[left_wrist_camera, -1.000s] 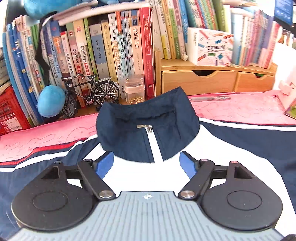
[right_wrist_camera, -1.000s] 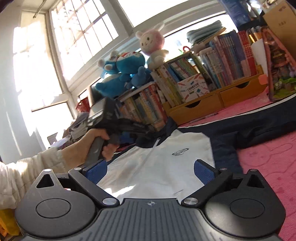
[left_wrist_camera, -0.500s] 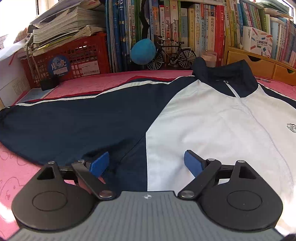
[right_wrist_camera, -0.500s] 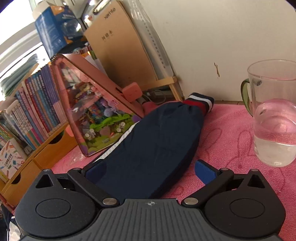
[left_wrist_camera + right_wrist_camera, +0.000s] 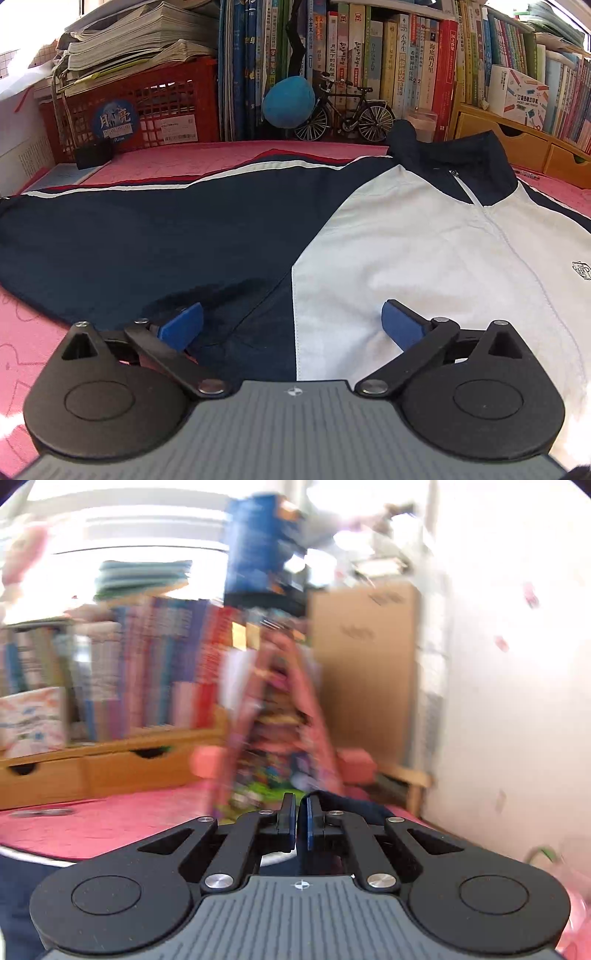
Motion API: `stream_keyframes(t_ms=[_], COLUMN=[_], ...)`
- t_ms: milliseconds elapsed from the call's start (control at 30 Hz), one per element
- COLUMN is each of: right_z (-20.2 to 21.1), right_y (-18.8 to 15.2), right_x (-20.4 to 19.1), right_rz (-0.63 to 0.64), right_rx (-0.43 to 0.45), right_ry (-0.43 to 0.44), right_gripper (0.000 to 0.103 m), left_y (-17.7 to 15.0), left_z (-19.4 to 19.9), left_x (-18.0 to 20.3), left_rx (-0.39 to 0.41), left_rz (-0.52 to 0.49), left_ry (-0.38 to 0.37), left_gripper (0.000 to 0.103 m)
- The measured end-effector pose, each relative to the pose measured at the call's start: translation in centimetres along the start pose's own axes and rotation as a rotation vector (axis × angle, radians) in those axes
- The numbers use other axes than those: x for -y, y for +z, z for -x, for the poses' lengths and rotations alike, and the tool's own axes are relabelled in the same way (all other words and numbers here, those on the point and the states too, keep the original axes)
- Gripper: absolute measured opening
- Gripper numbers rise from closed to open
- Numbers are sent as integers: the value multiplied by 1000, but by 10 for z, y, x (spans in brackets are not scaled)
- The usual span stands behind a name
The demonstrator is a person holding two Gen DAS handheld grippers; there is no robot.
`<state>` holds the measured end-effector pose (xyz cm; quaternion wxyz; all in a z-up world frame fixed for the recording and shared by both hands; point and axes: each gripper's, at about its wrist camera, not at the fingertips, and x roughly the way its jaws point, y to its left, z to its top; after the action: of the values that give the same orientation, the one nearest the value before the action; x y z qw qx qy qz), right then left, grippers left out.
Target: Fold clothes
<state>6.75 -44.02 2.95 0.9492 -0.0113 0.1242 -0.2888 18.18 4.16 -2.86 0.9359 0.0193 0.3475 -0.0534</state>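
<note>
Navy-and-white jacket (image 5: 369, 236) lies spread flat on the pink cloth (image 5: 22, 332), no fold made yet. Since half a second ago the right gripper (image 5: 297, 825) has just snapped closed, apparently pinching the navy sleeve (image 5: 354, 808), probably starting fold 1. Left gripper (image 5: 291, 321) has been widening, released, hovering over the hem.

Left wrist view: set low and close over the jacket (image 5: 388, 236), angled down across it toward the bookshelf (image 5: 369, 66) and red crate (image 5: 147, 107) at the back. Right wrist view: nearly level, smeared by motion blur, facing the wooden drawers (image 5: 110, 771), a cardboard box (image 5: 365, 672) and white wall (image 5: 517, 664). Shared by both: pink cover (image 5: 207, 158), books, drawers.
</note>
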Motion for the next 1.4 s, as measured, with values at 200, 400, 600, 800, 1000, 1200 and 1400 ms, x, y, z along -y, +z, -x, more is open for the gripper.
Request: stream_keyframes(t_ms=[200, 400, 600, 800, 1000, 1200, 1400], right_z=[52, 105, 73, 5, -65, -35, 7], right_y=[-18, -66, -24, -25, -38, 23, 42], right_x=[-196, -253, -141, 5, 47, -58, -142], right_rz=[390, 616, 190, -268, -464, -281, -314], right_rx=[38, -39, -44, -167, -430, -331, -420], right_ry=[605, 772, 403, -105, 61, 409, 1032], right_gripper=[10, 52, 93, 99, 29, 12, 82], left_y=[0, 0, 0, 0, 0, 0, 0], left_z=[1, 0, 0, 0, 0, 0, 0], left_x=[0, 0, -1, -1, -1, -1, -1], left_rx=[1, 1, 1, 2, 2, 2, 2], left_rz=[4, 5, 5, 5, 5, 5, 6], left_ry=[-3, -2, -2, -2, -2, -1, -1], left_gripper=[103, 103, 103, 103, 103, 103, 103])
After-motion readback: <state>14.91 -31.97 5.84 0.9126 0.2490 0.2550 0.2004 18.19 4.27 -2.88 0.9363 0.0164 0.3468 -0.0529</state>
